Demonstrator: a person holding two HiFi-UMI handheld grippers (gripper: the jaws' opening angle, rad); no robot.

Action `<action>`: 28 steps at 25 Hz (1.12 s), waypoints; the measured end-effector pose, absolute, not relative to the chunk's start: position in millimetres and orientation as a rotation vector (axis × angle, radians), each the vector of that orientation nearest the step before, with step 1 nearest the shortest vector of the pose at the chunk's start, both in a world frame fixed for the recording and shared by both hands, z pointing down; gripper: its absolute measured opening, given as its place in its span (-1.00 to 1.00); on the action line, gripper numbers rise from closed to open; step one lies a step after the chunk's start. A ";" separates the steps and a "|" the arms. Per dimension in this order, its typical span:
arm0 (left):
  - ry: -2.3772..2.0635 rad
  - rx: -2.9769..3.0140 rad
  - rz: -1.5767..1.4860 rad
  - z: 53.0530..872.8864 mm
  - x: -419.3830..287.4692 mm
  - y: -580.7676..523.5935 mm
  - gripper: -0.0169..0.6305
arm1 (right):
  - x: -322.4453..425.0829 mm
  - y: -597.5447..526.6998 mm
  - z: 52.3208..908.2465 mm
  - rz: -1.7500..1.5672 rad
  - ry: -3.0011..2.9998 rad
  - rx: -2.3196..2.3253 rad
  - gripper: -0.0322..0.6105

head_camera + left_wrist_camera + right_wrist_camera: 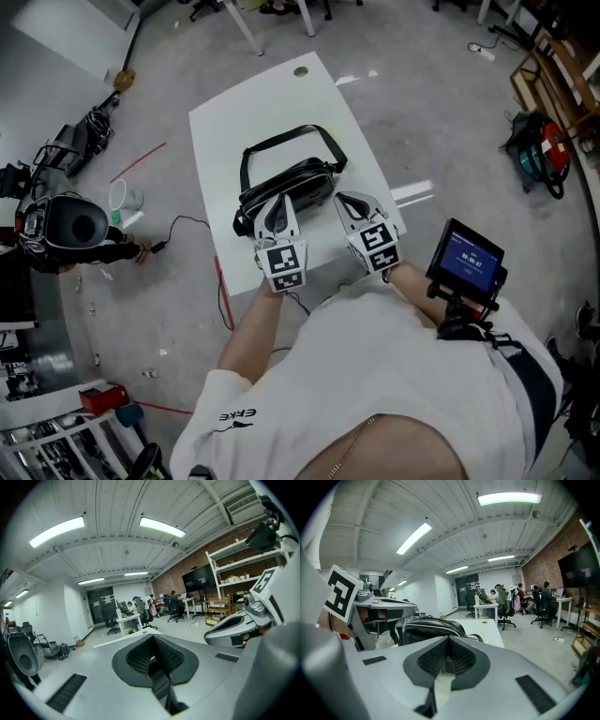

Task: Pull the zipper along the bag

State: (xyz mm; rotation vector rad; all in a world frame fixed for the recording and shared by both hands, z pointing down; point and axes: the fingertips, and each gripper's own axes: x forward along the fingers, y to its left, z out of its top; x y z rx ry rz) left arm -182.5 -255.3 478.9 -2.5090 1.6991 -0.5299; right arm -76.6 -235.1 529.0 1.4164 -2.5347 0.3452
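The left gripper [276, 204] and right gripper [349, 202] are closed on nothing, so open one (zipper pull not visible) before reaching the black glossy leather bag [286, 180] just ahead of the jaws.

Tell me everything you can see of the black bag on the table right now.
Black and glossy, like leather, the bag is long and rounded and lies across the white table. Its strap loops over the table behind it. The zipper can't be made out. The left gripper overlaps its near edge in the head view; contact is unclear. The right gripper is close by its right end, jaws empty.
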 end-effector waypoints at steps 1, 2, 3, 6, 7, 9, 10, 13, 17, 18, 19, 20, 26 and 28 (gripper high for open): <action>1.671 -2.513 -0.543 478.0 -178.8 -260.9 -0.93 | -75.1 -237.3 528.6 0.347 -2.526 1.430 -0.89; 1.641 -2.514 -0.559 477.1 -175.3 -265.8 -0.93 | -74.1 -238.5 529.0 0.350 -2.517 1.439 -0.89; 1.610 -2.512 -0.577 475.8 -171.9 -270.2 -0.93 | -73.5 -239.2 530.1 0.355 -2.508 1.445 -0.89; 1.496 -2.490 -0.655 475.0 -160.1 -281.2 -0.93 | -72.3 -240.7 533.9 0.374 -2.489 1.455 -0.89; 1.448 -2.479 -0.690 477.7 -155.3 -283.8 -0.93 | -71.9 -241.1 535.0 0.375 -2.488 1.457 -0.89; 1.343 -2.452 -0.770 483.1 -145.0 -287.2 -0.93 | -71.2 -242.5 535.8 0.376 -2.485 1.463 -0.89; 1.291 -2.438 -0.813 484.8 -140.4 -287.9 -0.93 | -71.1 -243.5 535.3 0.380 -2.483 1.468 -0.89; 1.170 -2.360 -0.946 489.0 -131.1 -288.3 -0.93 | -71.8 -247.3 531.9 0.393 -2.484 1.478 -0.89; 1.065 -2.218 -1.129 505.6 -126.6 -280.1 -0.90 | -74.5 -246.0 537.8 0.414 -2.480 1.454 -0.89; 1.044 -2.192 -1.174 511.3 -126.7 -276.3 -0.87 | -75.9 -244.0 541.7 0.424 -2.477 1.440 -0.89; 1.023 -2.165 -1.220 516.9 -127.5 -272.0 -0.82 | -77.7 -242.3 544.2 0.429 -2.480 1.428 -0.89; 1.001 -2.137 -1.266 522.2 -129.2 -267.6 -0.74 | -79.8 -240.9 545.8 0.431 -2.485 1.419 -0.89; 0.914 -1.948 -1.507 545.2 -153.2 -246.7 -0.59 | -95.9 -226.6 549.2 0.490 -2.503 1.355 -0.89; 0.904 -1.896 -1.577 553.3 -157.0 -247.3 -0.58 | -95.4 -225.9 551.7 0.510 -2.516 1.339 -0.89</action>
